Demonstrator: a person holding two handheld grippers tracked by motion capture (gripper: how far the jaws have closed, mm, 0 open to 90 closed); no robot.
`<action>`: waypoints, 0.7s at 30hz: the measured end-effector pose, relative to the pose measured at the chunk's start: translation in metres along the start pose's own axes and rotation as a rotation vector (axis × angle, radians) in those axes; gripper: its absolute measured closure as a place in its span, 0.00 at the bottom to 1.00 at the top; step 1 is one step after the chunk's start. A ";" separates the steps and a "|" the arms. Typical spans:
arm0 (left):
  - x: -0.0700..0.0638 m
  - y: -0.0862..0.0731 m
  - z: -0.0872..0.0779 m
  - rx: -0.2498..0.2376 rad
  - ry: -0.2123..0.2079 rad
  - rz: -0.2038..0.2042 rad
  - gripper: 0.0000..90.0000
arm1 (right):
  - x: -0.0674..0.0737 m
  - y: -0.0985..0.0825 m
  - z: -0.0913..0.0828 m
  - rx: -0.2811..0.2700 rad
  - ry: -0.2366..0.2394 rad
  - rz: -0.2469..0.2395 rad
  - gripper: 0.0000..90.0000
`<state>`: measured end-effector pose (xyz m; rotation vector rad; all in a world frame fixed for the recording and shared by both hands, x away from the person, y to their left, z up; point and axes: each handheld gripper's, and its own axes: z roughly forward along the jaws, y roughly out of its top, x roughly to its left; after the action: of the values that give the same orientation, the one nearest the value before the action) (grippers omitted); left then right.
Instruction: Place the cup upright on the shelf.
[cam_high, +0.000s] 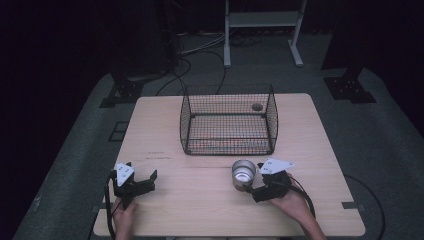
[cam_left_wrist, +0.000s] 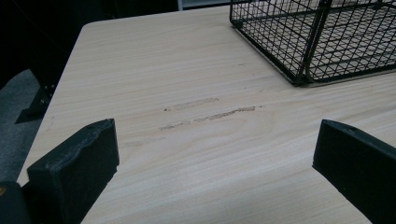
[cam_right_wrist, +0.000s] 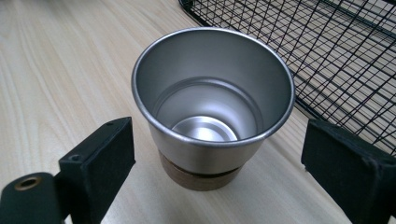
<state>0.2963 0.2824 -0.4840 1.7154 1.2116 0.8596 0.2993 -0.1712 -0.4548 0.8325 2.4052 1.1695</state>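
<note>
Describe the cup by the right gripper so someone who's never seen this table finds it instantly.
Start at the black wire basket in the middle of the wooden table. Just in front of its right front corner, between the open jaws of the right gripper, stands the cup, upright. It is shiny metal, tapered, with a brown band around its base.

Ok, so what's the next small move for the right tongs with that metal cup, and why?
Probably close the right tongs on the metal cup. The cup stands upright between the open jaws, with a gap on each side, so nothing grips it yet. The wire basket stands just beyond it.
</note>
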 end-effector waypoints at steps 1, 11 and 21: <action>0.000 0.000 0.000 0.001 0.000 0.003 0.00 | 0.000 0.000 0.001 0.000 0.006 -0.001 0.10; 0.000 0.000 0.000 -0.001 -0.001 0.001 0.00 | 0.001 0.006 0.020 0.005 0.025 0.002 0.10; 0.000 0.000 0.000 -0.002 -0.002 0.004 0.00 | 0.001 0.010 0.028 -0.012 0.044 0.001 0.16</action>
<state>0.2961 0.2822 -0.4840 1.7173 1.2063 0.8608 0.3165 -0.1489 -0.4640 0.8128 2.4307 1.2139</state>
